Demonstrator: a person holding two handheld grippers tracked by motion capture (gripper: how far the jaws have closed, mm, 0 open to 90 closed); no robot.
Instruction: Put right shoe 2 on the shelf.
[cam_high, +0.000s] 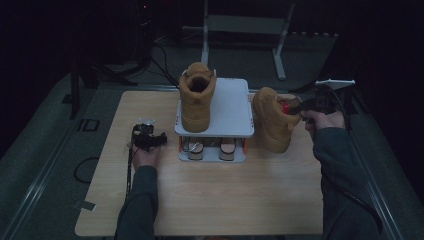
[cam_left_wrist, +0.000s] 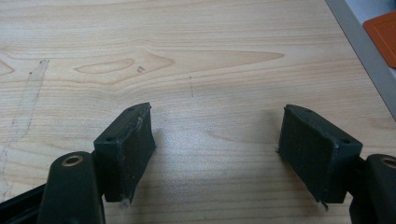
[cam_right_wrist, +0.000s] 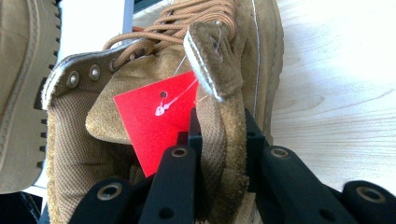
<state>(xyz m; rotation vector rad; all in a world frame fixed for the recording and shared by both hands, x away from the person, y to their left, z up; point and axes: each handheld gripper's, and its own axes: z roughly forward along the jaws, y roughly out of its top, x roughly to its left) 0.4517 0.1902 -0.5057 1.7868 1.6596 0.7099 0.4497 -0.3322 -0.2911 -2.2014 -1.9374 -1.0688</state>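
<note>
The tan boot (cam_high: 272, 120) beside the white shoe rack (cam_high: 235, 107) is caught by its heel collar in your right gripper (cam_right_wrist: 219, 154), jaws clenched on the suede beside the red tag (cam_right_wrist: 154, 121). Its mate (cam_high: 197, 97) already sits on the rack's top shelf, so this looks like the lifting step: raise the boot clear of the edge and set it alongside. Your left gripper (cam_left_wrist: 215, 149) rests released over the bare bench (cam_left_wrist: 187, 70).

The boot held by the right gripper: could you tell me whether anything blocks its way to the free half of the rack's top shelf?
Nothing visible does. The boot hangs just right of the white rack, whose right half is bare; the other boot stands on the left half. The right gripper grips its collar.
</note>
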